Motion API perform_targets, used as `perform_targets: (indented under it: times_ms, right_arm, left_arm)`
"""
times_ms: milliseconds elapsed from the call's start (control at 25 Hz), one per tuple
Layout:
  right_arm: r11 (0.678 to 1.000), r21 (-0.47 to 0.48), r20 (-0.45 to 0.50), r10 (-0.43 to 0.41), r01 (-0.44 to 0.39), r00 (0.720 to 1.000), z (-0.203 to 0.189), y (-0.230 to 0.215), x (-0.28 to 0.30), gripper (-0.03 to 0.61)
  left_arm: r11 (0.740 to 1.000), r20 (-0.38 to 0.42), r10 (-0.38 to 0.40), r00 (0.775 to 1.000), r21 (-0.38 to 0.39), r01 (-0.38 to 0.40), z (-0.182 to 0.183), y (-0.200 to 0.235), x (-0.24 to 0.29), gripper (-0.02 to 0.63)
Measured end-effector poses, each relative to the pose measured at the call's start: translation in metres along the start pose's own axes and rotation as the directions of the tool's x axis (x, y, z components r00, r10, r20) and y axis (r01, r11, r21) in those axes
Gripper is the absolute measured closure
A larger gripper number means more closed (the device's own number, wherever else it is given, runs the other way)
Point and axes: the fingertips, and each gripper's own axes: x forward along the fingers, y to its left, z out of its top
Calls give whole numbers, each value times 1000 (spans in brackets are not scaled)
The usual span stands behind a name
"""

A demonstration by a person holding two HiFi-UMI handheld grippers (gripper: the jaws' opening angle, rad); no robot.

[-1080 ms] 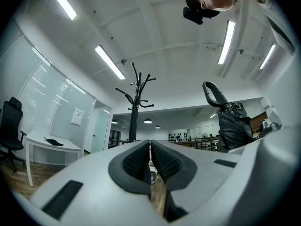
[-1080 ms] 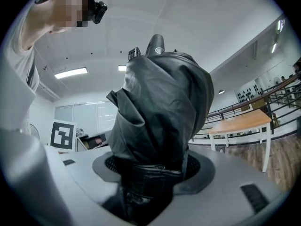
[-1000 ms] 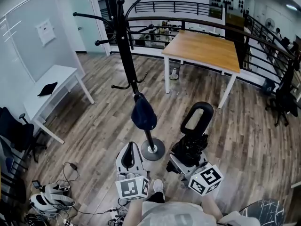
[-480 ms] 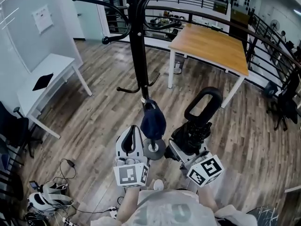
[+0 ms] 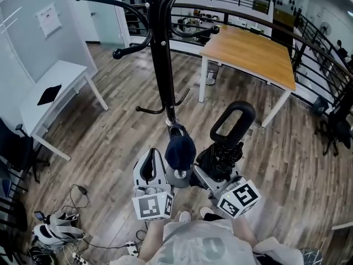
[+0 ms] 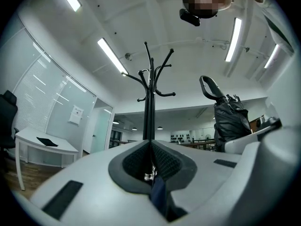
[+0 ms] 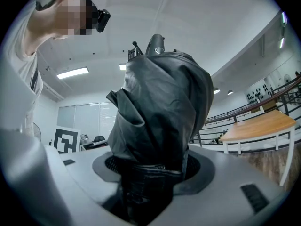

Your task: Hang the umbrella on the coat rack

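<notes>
The black coat rack [image 5: 162, 65] stands just ahead of me, its curved hooks spreading above; it also shows straight ahead in the left gripper view [image 6: 149, 107]. A dark blue bundle [image 5: 180, 148] hangs low on its pole. My right gripper [image 5: 219, 169] is shut on a folded black umbrella [image 5: 225, 154], which points upward with its loop handle [image 5: 232, 123] to the right of the pole. The umbrella fills the right gripper view [image 7: 160, 112]. My left gripper [image 5: 151, 162] is shut and holds nothing, left of the rack's base. Its jaws [image 6: 150, 147] leave only a thin slit.
A wooden table [image 5: 248, 51] on white legs stands at the back right before a black railing [image 5: 265, 24]. A white desk [image 5: 52, 101] lines the left wall. Shoes and cables [image 5: 60, 231] lie on the floor at the lower left.
The view has drawn closer to the coat rack. The right gripper has carried the umbrella up and slightly toward the pole. The left gripper stays shut near the base.
</notes>
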Motion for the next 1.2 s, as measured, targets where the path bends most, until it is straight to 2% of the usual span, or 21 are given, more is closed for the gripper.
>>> perform_targets:
  times_ms: [400, 560, 680, 840, 1000, 1200]
  right_arm:
    - [989, -10, -24, 147, -147, 989, 10, -10, 2, 298]
    - [981, 1, -18, 196, -196, 980, 26, -9, 1, 298]
    - [963, 7, 25, 269, -269, 963, 60, 1, 1, 296]
    - [932, -80, 61, 358, -353, 932, 117, 17, 8, 296]
    - [904, -182, 80, 405, -387, 911, 165, 32, 24, 296]
    - [873, -241, 88, 455, -425, 886, 208, 46, 43, 296]
  left_arm:
    - [997, 18, 72, 997, 30, -73, 9, -27, 8, 581]
    - [995, 7, 95, 995, 44, -95, 9, -29, 9, 581]
    - [992, 8, 114, 993, 48, -115, 11, -27, 9, 581]
    - [991, 14, 128, 992, 46, -129, 15, -24, 5, 581]
    - [989, 14, 141, 990, 33, -142, 21, -17, 5, 581]
    - [989, -11, 146, 989, 2, -146, 17, -10, 4, 581]
